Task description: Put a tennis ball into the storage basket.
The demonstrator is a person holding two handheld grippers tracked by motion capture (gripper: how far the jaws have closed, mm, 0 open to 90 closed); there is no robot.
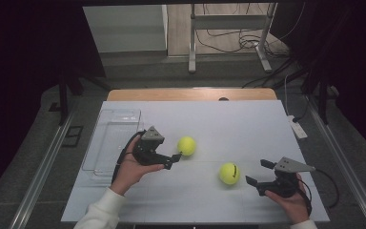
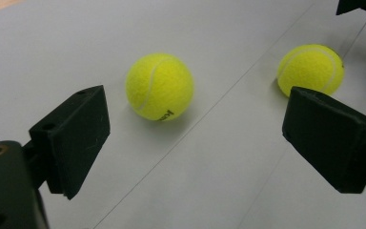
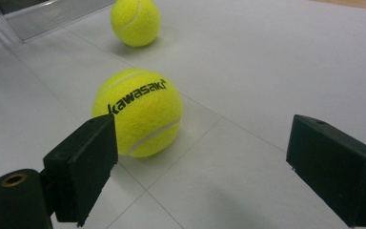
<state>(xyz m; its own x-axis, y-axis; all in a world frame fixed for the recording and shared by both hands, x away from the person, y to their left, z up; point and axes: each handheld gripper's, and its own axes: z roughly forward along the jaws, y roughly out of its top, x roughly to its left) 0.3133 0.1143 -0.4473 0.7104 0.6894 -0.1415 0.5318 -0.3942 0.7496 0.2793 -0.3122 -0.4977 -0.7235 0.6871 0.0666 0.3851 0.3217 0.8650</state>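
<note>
Two balls lay on the table [image 1: 248, 119]: one ball [image 1: 187, 145] near the middle, beside a tray [image 1: 112, 138] at the left edge; the other ball [image 1: 229, 173] nearer the front

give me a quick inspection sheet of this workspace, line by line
surface: pale grey table top, flat, faint seam lines
job's things: two yellow tennis balls, one near the left gripper, one near the right gripper, the latter printed kawasaki; both loose on the table, apart
clutter: clear plastic tray at the left edge, looks empty
grippers: left gripper open, aimed at the nearer ball; right gripper open, beside the other ball; neither holds anything
cables: black cable trailing from the right gripper; loose wires on the floor beyond
surroundings: metal stand, dark curtains
</note>
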